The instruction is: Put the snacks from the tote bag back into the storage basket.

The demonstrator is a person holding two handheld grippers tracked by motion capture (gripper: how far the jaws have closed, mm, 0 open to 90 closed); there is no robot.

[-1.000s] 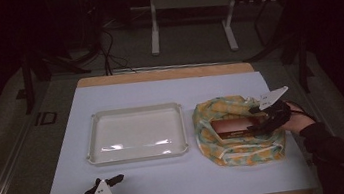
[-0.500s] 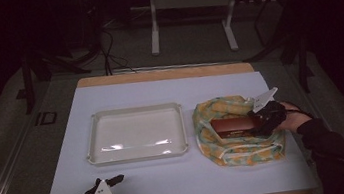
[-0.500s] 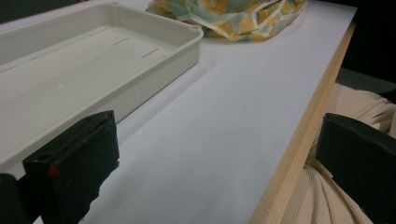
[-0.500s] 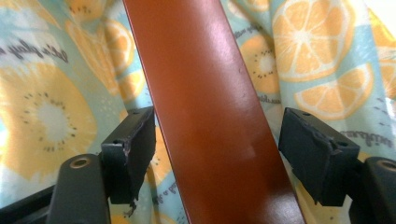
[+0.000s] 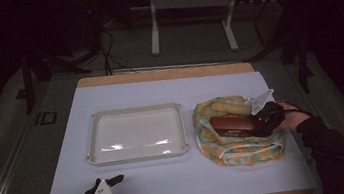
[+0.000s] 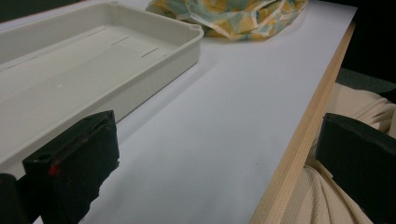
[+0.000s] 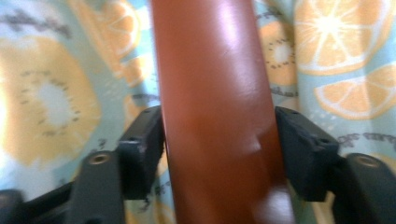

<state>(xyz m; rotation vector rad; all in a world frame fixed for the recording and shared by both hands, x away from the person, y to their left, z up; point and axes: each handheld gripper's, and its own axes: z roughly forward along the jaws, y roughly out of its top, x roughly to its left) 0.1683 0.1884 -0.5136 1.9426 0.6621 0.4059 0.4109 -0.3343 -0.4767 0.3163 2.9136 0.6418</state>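
Right tongs (image 7: 219, 149) now clenched on the glossy reddish-brown oblong case (image 5: 234, 124), having slid further onto it within the past second; the case lies between the jaws, inside the fruit-print fabric pouch (image 5: 239, 146), so lifting it out looks next. Left tongs (image 6: 210, 163) rest released at the counter (image 5: 181, 181) edge, unmoved, white plastic tray (image 6: 70, 70) just ahead.

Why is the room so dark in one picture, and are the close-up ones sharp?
High view: dim surroundings, glare streak in the shallow white plastic tray. Right gripper view: glossy reddish-brown case and fruit-print fabric bag soft with blur. Left gripper view: bright; near black jaws slightly out of focus.
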